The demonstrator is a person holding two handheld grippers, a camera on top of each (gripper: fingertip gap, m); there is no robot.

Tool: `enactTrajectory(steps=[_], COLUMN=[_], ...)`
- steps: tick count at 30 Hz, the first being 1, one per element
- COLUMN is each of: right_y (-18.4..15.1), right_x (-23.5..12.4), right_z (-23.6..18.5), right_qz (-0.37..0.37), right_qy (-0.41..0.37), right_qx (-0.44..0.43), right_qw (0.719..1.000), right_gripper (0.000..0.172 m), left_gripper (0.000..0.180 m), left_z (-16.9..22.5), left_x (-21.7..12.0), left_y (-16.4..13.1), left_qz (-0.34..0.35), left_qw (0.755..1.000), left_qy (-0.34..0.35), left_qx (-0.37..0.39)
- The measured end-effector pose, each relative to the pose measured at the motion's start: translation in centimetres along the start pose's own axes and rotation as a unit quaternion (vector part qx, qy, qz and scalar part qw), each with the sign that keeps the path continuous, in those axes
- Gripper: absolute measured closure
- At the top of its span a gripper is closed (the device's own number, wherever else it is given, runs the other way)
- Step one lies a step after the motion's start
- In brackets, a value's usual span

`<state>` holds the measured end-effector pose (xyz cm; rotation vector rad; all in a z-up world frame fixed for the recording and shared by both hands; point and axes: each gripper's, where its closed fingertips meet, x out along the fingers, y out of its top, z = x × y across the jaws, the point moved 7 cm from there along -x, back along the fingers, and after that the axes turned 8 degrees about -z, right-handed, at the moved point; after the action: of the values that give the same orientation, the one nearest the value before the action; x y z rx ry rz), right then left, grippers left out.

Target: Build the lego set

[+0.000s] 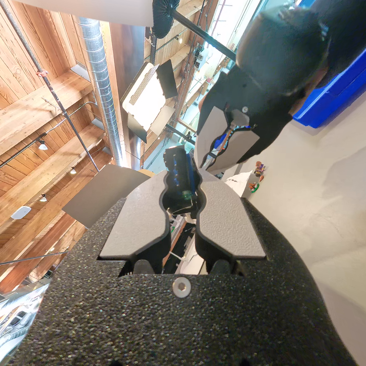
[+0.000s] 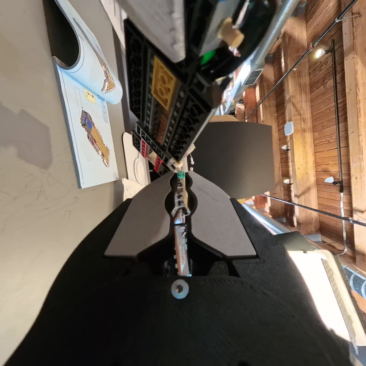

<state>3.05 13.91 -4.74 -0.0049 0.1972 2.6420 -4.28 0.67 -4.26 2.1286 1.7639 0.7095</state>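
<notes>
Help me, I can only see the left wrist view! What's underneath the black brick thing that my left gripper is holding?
Observer: The black brick model has a yellow plate stuck on its underside, and red pieces at one end.
Operator: Cool! Is there anything on the table to copy from?
Observer: Yes. An open instruction booklet lies on the table, and its page pictures a brick build.
</notes>
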Motion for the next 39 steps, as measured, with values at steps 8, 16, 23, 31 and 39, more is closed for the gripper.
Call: enactTrajectory(steps=[8, 16, 23, 31, 39], right_y=[0.6, 2.1, 3.4, 4.0, 3.8], right_x=[-2.3, -4.2, -4.5, -3.9, -3.8], right_z=[2.7, 4.9, 3.5, 2.5, 2.0], right_qz=[0.049, 0.092, 0.111, 0.080, 0.059], right_qy=[0.163, 0.389, 0.441, 0.452, 0.460], right_qx=[0.169, 0.426, 0.453, 0.516, 0.557], right_qw=[0.971, 0.812, 0.767, 0.723, 0.689], right_gripper=[0.165, 0.165, 0.165, 0.165, 0.165], left_gripper=[0.157, 0.157, 0.157, 0.158, 0.157], left_z=[-0.2, 0.9, 1.3, 1.4, 1.7], left_x=[0.1, 0.1, 0.0, 0.2, 0.4], left_y=[-0.9, -1.5, -1.9, -2.0, -1.9], left_qz=[-0.006, -0.017, -0.017, -0.053, -0.062], left_qw=[1.000, 0.997, 0.997, 0.983, 0.976], left_qy=[0.010, 0.035, 0.037, 0.093, 0.105], left_qx=[-0.003, 0.059, 0.071, 0.148, 0.183])
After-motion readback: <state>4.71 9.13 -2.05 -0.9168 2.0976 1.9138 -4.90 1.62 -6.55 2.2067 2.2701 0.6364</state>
